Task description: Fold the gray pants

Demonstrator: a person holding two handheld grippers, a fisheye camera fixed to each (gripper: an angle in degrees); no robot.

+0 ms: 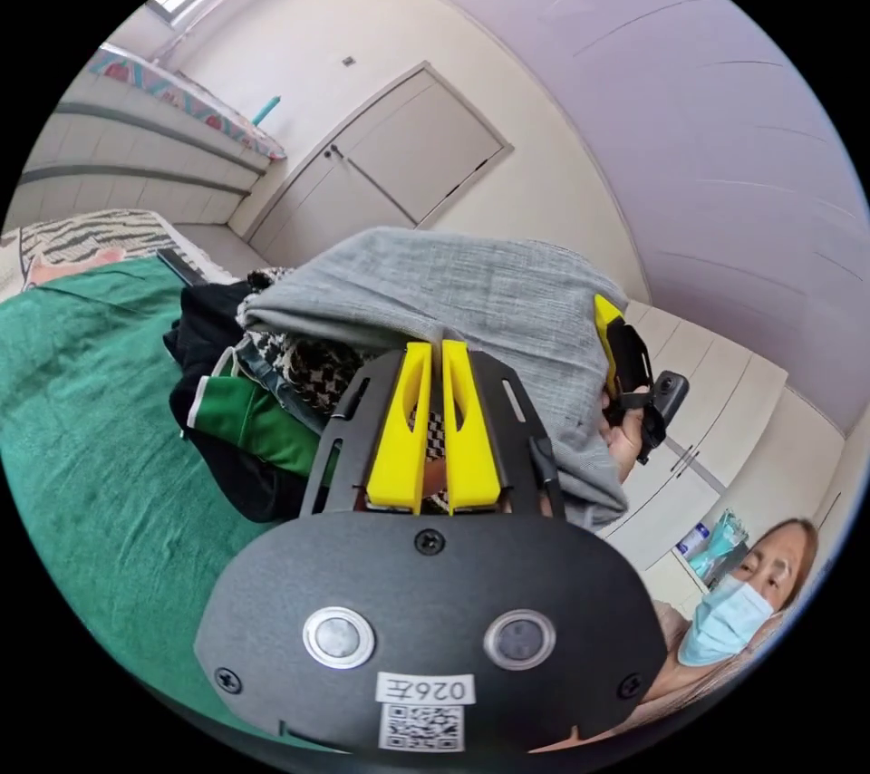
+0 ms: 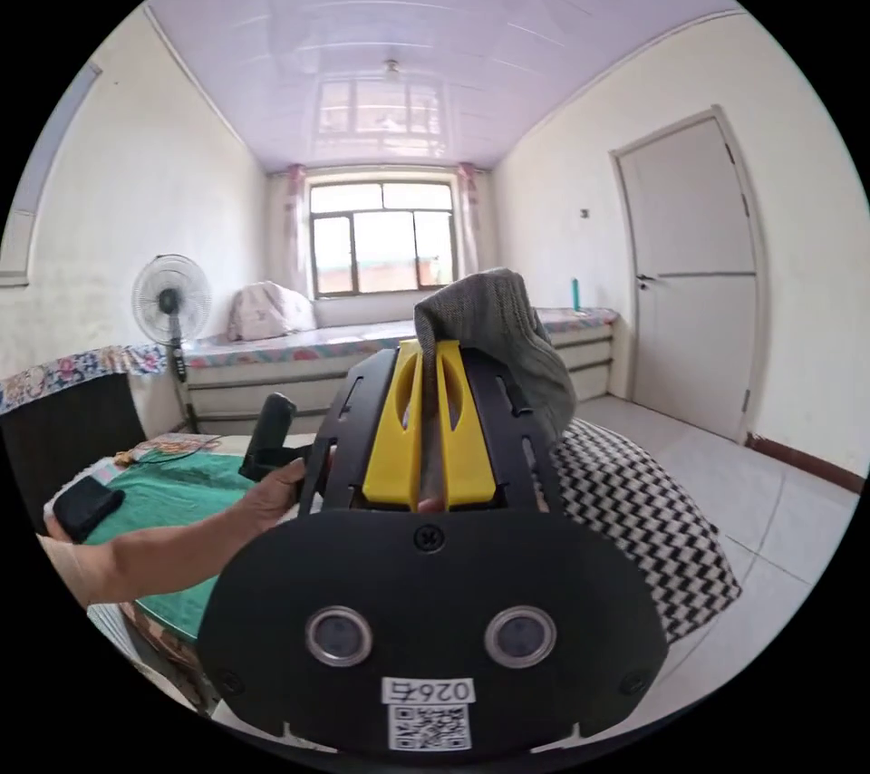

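Left gripper, centre of the left gripper view: yellow jaws nearly closed, clenched on an edge of the gray pants, cloth pinched in the narrow slit between them. Pants lifted, draped across the middle of the frame above a pile of clothes: black, green-and-white and houndstooth pieces heaped on a green bedspread at left. At the right end of the pants, the other gripper, yellow jaw against the cloth, a hand behind it. Lower right corner: a person in a blue mask. Upper middle: a white door.

Right gripper, centre of the right gripper view: yellow jaws drawn close, gripping a bunched fold of the gray pants, which rise above the jaw tips and hang to the right. Just right of the gripper body, a black-and-white zigzag cloth. Left of centre, a hand on a black handle, over the green bedspread. Far wall: window; fan at left; door at right.

White sticker with a code square and small writing on each gripper's black body, lower centre; not read off.
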